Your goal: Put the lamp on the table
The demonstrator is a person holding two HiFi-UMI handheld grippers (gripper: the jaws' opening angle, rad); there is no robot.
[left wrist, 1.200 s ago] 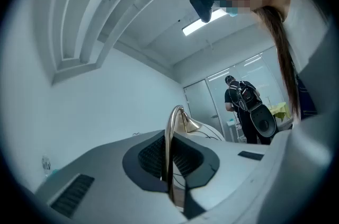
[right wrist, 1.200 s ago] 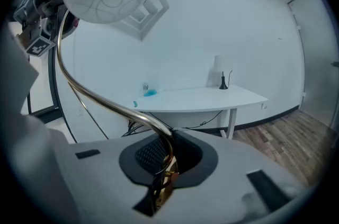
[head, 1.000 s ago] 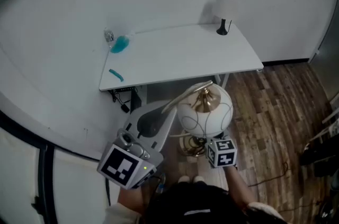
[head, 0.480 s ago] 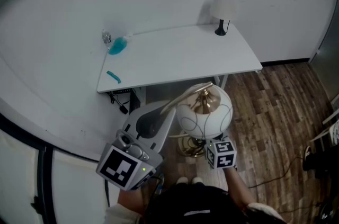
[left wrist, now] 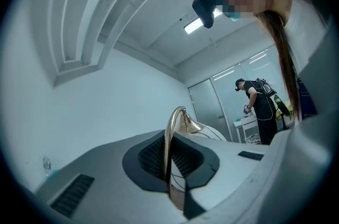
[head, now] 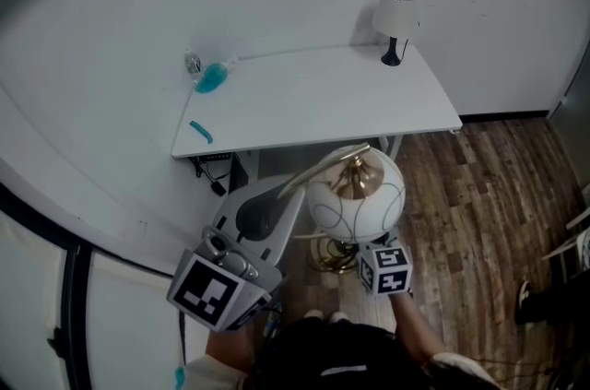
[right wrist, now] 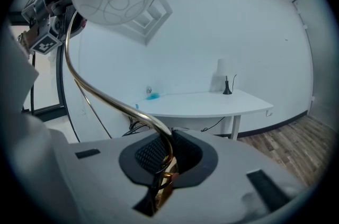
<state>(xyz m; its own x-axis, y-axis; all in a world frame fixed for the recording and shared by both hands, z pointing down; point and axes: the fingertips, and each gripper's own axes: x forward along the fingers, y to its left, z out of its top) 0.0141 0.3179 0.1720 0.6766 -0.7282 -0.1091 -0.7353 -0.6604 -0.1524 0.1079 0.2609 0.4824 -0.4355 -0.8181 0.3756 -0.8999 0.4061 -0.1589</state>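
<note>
The lamp (head: 356, 195), a round white globe traced with thin looping lines on a curved, polished brass arm (right wrist: 100, 93), was held above the wooden plank floor (head: 470, 195), just short of the flat white tabletop (head: 313, 107). The left tongs (left wrist: 170, 157) were clenched on the arm's upper bend, the right tongs (right wrist: 167, 157) on its lower end. Grasp and lamp position were unchanged from half a second earlier.
</note>
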